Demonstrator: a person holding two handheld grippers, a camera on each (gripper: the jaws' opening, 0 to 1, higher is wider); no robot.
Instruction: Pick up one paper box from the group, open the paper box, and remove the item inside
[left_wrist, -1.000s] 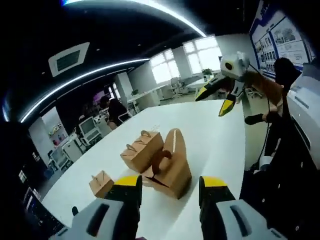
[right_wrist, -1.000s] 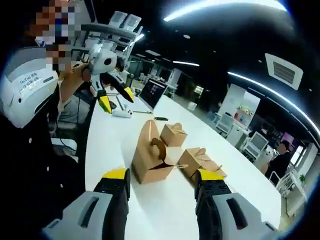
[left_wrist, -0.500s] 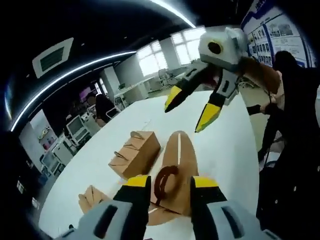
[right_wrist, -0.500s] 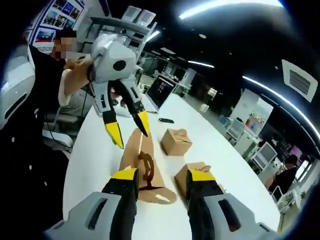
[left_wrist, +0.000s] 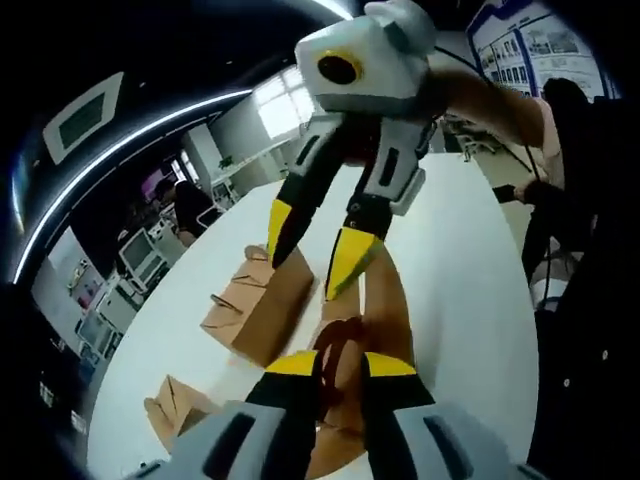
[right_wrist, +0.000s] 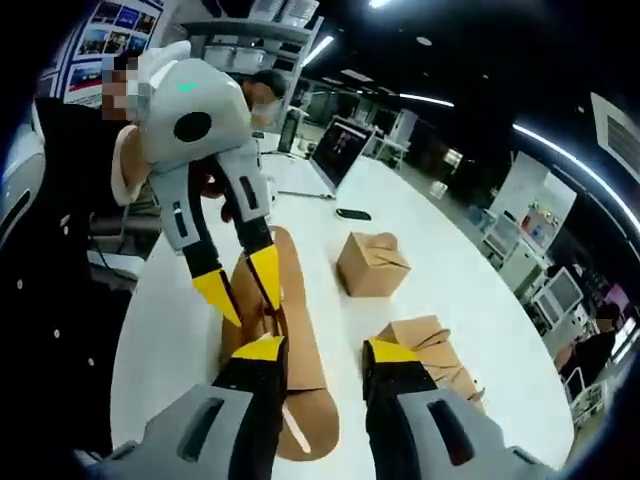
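Three brown paper boxes stand on the white table (left_wrist: 450, 250). The middle paper box (left_wrist: 385, 300) has a tall rounded flap raised and a curled handle. My left gripper (left_wrist: 341, 364) straddles that handle with its jaws narrow but a gap still showing, so it is open. In the right gripper view the left gripper (right_wrist: 240, 283) comes down onto the same box (right_wrist: 300, 350). My right gripper (right_wrist: 327, 350) is open over the flap, and its yellow tips (left_wrist: 340, 265) hang just above the box.
A closed box (left_wrist: 260, 310) sits to the left of the middle one, and a smaller box (left_wrist: 175, 410) lies nearer the table edge. A laptop (right_wrist: 340, 150) and a small dark object (right_wrist: 352, 213) lie farther along the table. A person sits beside it.
Both grippers have moved in from apart onto the middle box. The jaws of each have narrowed. The boxes have stayed in place.
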